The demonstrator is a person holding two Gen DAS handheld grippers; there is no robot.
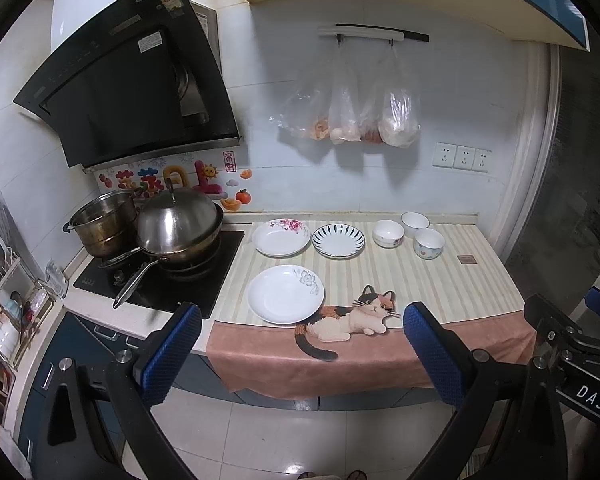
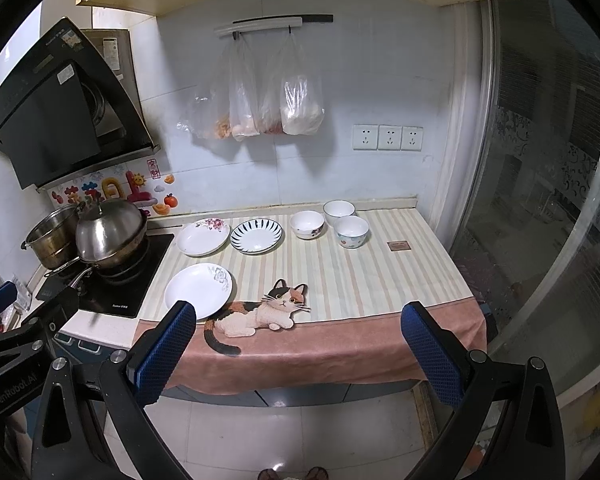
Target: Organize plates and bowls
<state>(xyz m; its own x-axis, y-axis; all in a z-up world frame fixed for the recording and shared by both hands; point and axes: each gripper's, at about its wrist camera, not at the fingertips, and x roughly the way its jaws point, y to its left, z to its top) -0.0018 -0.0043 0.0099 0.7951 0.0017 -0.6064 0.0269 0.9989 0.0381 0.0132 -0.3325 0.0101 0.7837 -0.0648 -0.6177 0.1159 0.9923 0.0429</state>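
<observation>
I am holding my left gripper [image 1: 302, 354] and right gripper [image 2: 298, 354] back from the counter, both spread wide and empty, so I am seeing three plates [image 1: 285, 294] and three bowls [image 1: 388, 233] spread apart on the striped cloth [image 1: 440, 280].

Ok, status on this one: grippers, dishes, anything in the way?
Left gripper and right gripper open, empty, short of the counter. Three plates, three bowls separate, unstacked on the striped cloth. Nothing blocking.

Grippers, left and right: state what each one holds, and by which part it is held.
Nothing is held. The left gripper and right gripper are both open and empty, short of the counter.
</observation>
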